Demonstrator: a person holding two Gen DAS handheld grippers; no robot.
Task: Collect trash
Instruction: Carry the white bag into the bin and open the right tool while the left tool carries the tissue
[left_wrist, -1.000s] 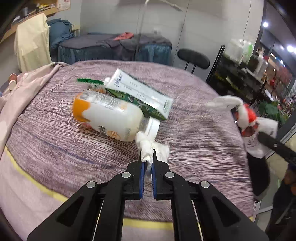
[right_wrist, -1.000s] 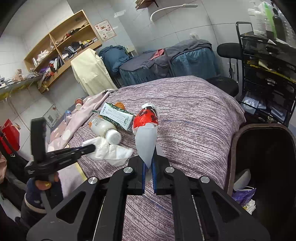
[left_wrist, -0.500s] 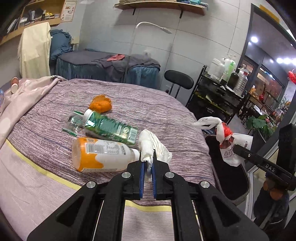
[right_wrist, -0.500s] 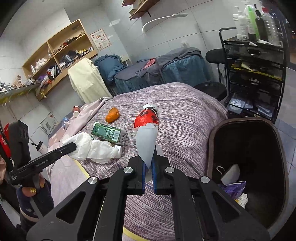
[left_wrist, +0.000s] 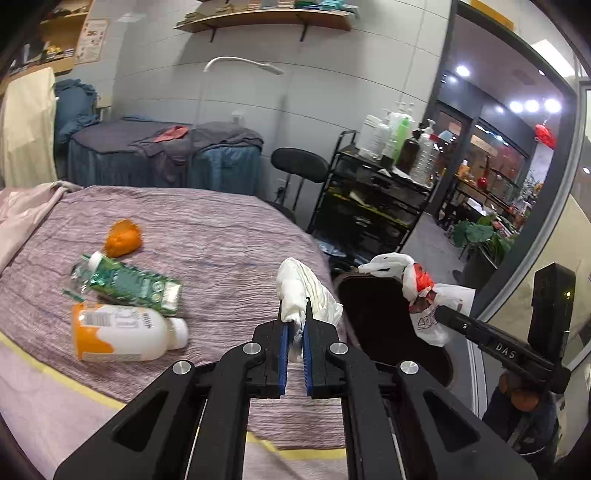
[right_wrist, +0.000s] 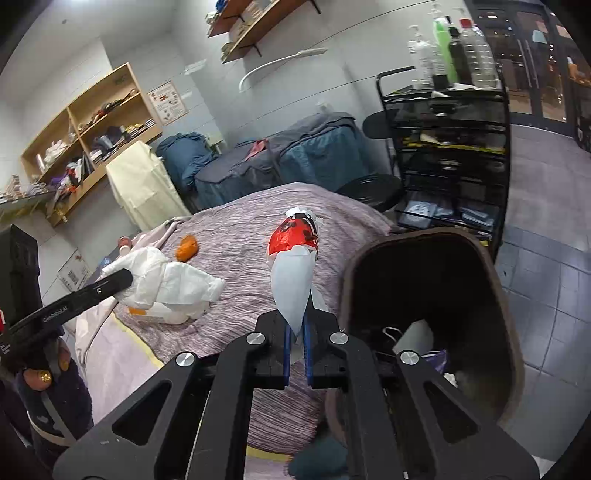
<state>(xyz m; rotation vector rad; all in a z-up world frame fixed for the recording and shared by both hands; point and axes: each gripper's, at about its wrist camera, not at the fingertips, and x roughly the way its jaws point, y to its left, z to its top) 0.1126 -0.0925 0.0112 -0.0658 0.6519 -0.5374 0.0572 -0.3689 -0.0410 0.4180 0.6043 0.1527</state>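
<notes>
Both tools clamped: left tool (left_wrist: 294, 325) pinches white tissue (left_wrist: 301, 291), right tool (right_wrist: 295, 326) a red-white bag (right_wrist: 295, 266)

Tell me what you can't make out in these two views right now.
- Bin contents: right wrist view, mostly dark, partly behind the right tool.
- Milk bottle label: left wrist view, print too small.
- Green carton: hides most of the clear bottle under it.
- Milk bottle in right wrist view: covered by the white tissue.
</notes>
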